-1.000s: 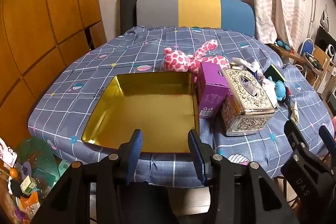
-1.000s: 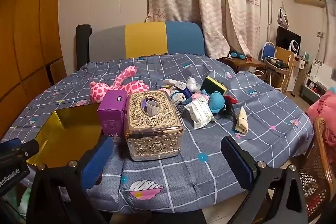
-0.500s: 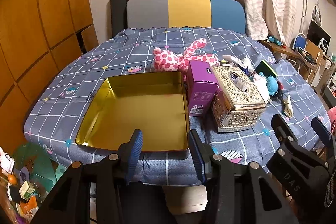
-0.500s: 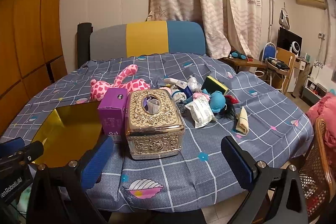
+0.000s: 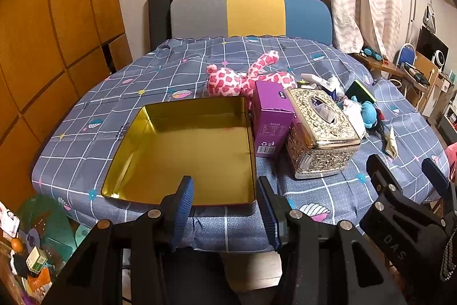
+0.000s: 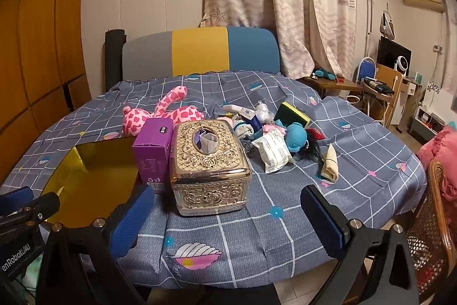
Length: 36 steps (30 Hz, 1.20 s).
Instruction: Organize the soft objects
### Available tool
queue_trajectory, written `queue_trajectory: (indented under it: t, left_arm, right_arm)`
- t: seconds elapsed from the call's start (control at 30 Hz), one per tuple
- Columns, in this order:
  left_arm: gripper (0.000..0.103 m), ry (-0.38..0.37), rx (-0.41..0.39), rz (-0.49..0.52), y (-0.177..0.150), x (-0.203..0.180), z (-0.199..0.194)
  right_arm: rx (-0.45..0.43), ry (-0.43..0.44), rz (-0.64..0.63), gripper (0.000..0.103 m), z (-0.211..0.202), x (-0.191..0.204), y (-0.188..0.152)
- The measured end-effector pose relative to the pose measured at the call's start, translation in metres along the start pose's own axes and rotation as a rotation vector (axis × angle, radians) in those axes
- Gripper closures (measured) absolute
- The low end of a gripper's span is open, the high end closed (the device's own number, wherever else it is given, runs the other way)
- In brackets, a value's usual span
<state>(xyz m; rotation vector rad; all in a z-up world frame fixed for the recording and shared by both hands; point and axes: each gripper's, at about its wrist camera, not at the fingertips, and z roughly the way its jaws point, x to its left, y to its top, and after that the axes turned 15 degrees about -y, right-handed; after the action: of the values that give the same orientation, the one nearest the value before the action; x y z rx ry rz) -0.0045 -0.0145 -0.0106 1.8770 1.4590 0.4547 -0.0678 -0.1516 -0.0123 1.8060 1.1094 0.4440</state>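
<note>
A pink spotted plush toy (image 5: pixel 245 77) (image 6: pixel 162 113) lies on the table behind an open gold tin tray (image 5: pixel 182 146) (image 6: pixel 91 170). A blue plush (image 6: pixel 295 137) (image 5: pixel 367 115), pale socks (image 6: pixel 245 129) and a sponge (image 6: pixel 292 113) lie in a heap to the right. My left gripper (image 5: pixel 225 207) hangs at the near table edge, in front of the tray, jaws apart and empty. My right gripper (image 6: pixel 225 219) hovers wide open before the gold tissue box (image 6: pixel 208 165), nothing between its pads.
A purple carton (image 5: pixel 271 117) stands between tray and tissue box (image 5: pixel 320 130). A wipes packet (image 6: pixel 272 152) and a cream cloth (image 6: pixel 330 163) lie right of the heap. A tricolour chair back (image 6: pixel 200 52) is behind the table; a wicker chair (image 6: pixel 428 222) stands at right.
The left wrist view has shifted: the table sits a little farther away and to the left in it. The right view is almost the same. Both grippers keep their openings.
</note>
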Motion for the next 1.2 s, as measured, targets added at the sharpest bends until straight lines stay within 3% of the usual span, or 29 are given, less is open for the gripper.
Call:
queue_trajectory:
  t: [1.2]
  left_arm:
    - [0.058,-0.003,0.018,0.000,-0.0009,0.0014,0.0051]
  right_arm:
    - [0.001,-0.010,-0.013,0.000,0.0015,0.0010,-0.0011]
